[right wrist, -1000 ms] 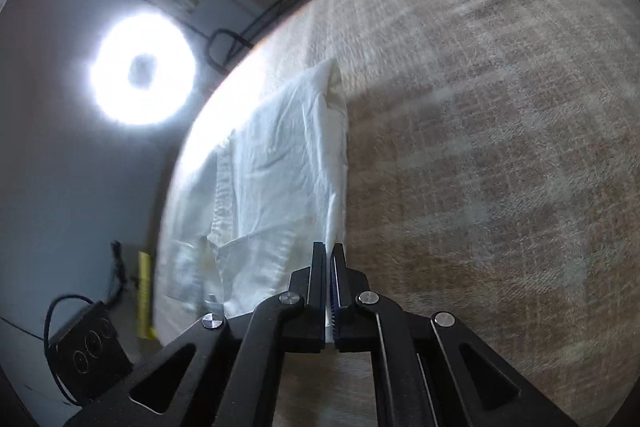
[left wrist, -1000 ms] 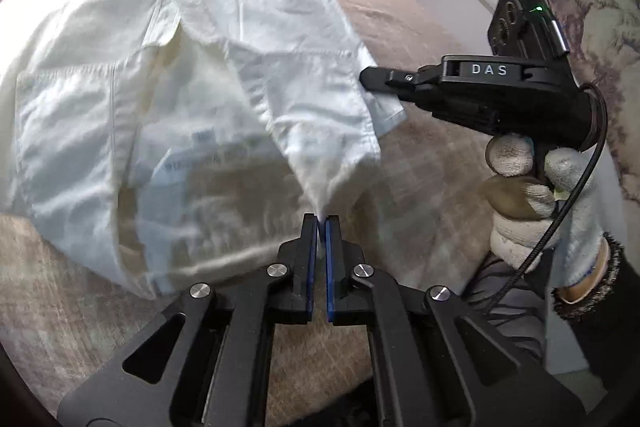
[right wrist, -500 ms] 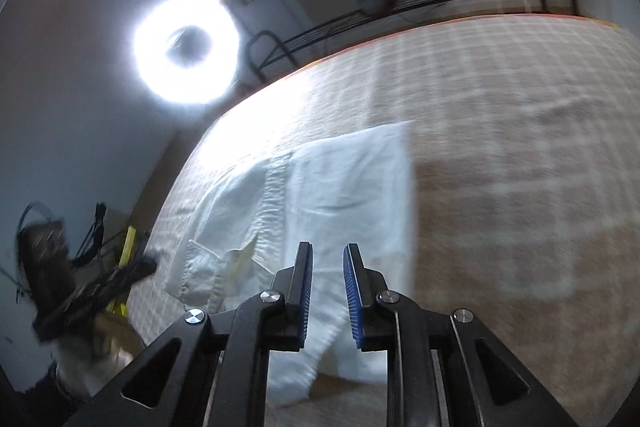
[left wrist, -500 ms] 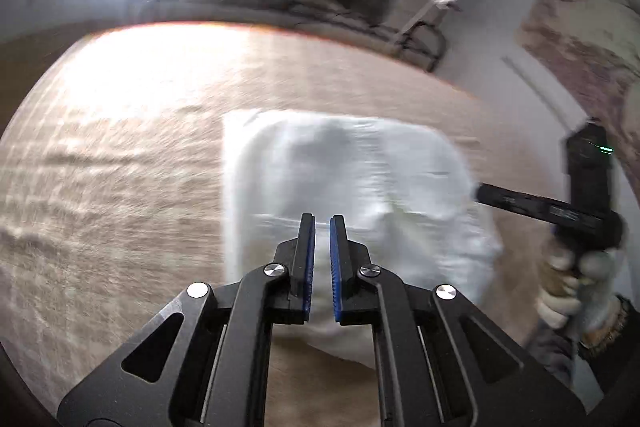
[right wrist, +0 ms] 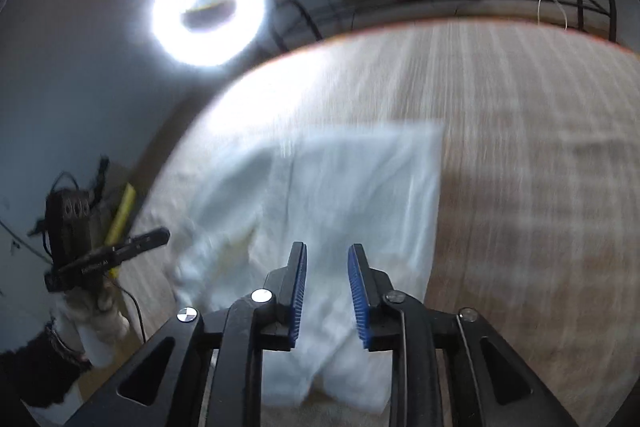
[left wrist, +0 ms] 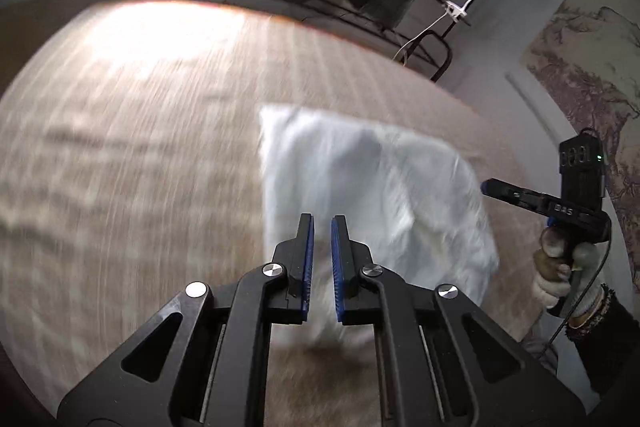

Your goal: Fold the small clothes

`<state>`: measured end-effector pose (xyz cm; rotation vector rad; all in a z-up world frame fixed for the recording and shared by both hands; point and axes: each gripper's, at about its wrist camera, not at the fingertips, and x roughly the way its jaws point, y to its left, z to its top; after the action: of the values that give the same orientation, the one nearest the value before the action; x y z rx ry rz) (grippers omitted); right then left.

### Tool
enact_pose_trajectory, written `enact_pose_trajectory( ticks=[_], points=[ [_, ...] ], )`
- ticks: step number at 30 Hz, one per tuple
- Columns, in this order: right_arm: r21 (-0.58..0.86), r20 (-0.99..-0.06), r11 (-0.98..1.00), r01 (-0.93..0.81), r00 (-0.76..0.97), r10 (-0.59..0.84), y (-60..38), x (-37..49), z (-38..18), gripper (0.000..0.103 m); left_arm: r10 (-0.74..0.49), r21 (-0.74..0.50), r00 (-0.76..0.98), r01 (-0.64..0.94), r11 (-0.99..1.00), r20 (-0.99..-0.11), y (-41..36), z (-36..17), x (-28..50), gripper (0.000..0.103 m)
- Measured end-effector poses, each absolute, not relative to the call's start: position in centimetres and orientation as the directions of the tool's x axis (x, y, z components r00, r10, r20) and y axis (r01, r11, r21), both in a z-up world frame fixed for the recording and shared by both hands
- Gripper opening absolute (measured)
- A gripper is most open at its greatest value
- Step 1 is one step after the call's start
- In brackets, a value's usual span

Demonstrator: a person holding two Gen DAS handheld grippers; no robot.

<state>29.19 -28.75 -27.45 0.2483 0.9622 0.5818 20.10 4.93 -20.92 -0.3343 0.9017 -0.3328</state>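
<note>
With the white garment [left wrist: 372,195] laid folded at the frame's centre on the checked bed [left wrist: 140,147], the left hand-held gripper [left wrist: 322,223] and right hand-held gripper [right wrist: 327,251] are held above it, jaws parted and empty, the right's having just been opening, presumably to let the fold settle.

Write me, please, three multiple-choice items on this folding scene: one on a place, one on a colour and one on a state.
1. The folded white cloth garment lies: A on the beige checked woven surface; B on a black metal rack; C in a basket.
2. The right gripper's ribbed pads are: A red; B blue; C green.
3. The right gripper's jaws are: A shut on the garment; B shut on nothing; C open.
Key: 1 A, it rests flat on the weave. 2 B, blue ribs line both jaws. 3 C, the jaws have just been opening and stand apart with nothing pinched between them.
</note>
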Motion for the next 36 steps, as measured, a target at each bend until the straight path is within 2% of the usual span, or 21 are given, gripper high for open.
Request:
enact_pose_trajectory(
  ticks=[5, 8, 14, 18, 22, 28, 31, 36],
  points=[
    [0.396, -0.691, 0.840, -0.371, 0.482, 0.539, -27.4, 32.7, -26.1, 0.023, -0.391, -0.366, 0.598, 0.170, 0.915, -0.700, 2.7, -19.7, 25.1, 0.006],
    [0.383, -0.692, 0.838, -0.388, 0.481, 0.539, -25.7, 34.2, -26.3, 0.023, -0.371, -0.338, 0.588, 0.171, 0.925, -0.718, 1.1, -21.1, 28.0, 0.006],
    [0.331, -0.733, 0.859, -0.390, 0.468, 0.494, -23.5, 36.5, -29.1, 0.022, -0.279, -0.209, 0.556, 0.189, 0.960, -0.783, -1.5, -26.1, 29.7, 0.006],
    [0.289, -0.768, 0.879, -0.380, 0.455, 0.450, -23.3, 37.2, -31.6, 0.010, -0.286, -0.218, 0.572, 0.186, 0.958, -0.769, -1.2, -27.1, 29.2, 0.006],
    [0.243, -0.777, 0.881, -0.405, 0.463, 0.427, -23.5, 36.8, -31.7, 0.006, -0.309, -0.261, 0.571, 0.167, 0.951, -0.760, -0.2, -26.7, 29.0, 0.006],
    [0.306, -0.748, 0.896, -0.322, 0.501, 0.435, -27.8, 36.6, -29.8, 0.012, -0.289, -0.318, 0.631, 0.071, 0.945, -0.720, 3.8, -25.3, 28.6, 0.006],
    [0.325, -0.743, 0.899, -0.295, 0.508, 0.436, -29.4, 36.8, -29.4, 0.017, -0.281, -0.299, 0.614, 0.077, 0.951, -0.738, 4.2, -25.4, 29.1, 0.006],
    [0.290, -0.770, 0.909, -0.299, 0.492, 0.407, -28.9, 37.3, -30.1, 0.017, -0.235, -0.258, 0.566, 0.041, 0.965, -0.790, 3.4, -27.3, 31.0, 0.006]
  ],
)
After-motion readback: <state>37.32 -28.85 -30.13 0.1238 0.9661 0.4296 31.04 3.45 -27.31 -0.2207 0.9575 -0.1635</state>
